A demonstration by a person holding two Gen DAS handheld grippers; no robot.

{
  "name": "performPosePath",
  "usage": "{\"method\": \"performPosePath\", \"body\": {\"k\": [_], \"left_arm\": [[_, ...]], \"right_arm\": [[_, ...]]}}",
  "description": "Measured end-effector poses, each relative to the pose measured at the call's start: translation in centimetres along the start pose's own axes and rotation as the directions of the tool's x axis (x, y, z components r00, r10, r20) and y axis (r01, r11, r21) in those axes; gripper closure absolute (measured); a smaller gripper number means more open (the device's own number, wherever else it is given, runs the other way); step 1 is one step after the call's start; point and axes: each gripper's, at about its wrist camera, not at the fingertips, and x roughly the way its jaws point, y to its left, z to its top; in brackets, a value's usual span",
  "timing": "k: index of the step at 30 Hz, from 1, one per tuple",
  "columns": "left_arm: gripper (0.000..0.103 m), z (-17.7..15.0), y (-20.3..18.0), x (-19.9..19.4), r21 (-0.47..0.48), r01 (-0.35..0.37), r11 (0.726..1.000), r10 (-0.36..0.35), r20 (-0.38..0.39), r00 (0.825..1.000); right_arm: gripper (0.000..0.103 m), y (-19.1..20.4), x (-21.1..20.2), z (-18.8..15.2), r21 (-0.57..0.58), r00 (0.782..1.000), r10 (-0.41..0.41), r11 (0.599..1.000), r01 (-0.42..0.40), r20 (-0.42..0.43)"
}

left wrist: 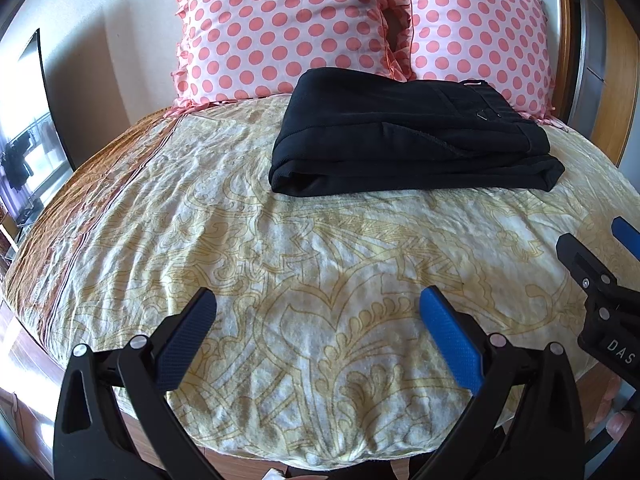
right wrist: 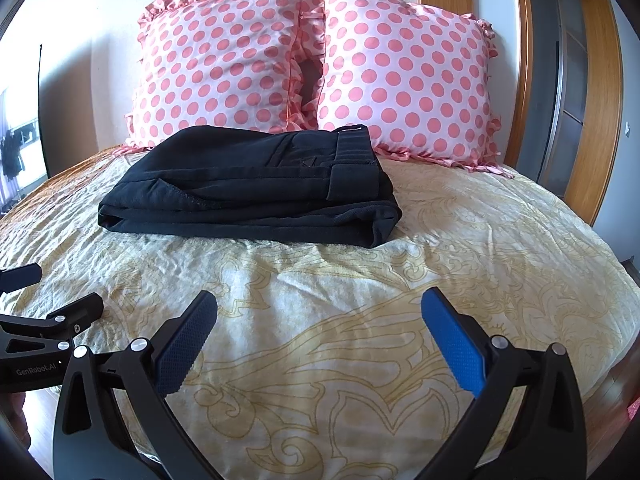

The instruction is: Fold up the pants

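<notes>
Your left gripper (left wrist: 318,300) and right gripper (right wrist: 319,300) are both wide apart, holding nothing, well back from the folded black pants (right wrist: 256,192).

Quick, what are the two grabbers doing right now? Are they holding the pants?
Left gripper: jaws open, holding nothing.
Right gripper: jaws open, holding nothing.
The folded black pants lie untouched on the bed.

- Pants (right wrist: 248,196): matt black woven cloth.
- Bedspread (right wrist: 360,320): crinkled, matt cloth.
- Pillows (right wrist: 400,80): smooth, slightly glossy fabric.
- Left gripper (left wrist: 318,304), right gripper (right wrist: 319,304): matt black plastic, textured blue pads (right wrist: 454,344), metal pins.
</notes>
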Motion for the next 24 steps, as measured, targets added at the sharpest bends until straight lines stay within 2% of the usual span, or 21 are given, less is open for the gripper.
{"method": "performPosePath", "body": {"k": [24], "left_arm": [[0.002,-0.12,-0.02,0.2,0.003,0.004,1.0,-0.004,-0.003,1.0]], "right_arm": [[0.001,-0.02,0.21,0.12,-0.001,1.0,0.003,1.0,-0.003,-0.002]]}}
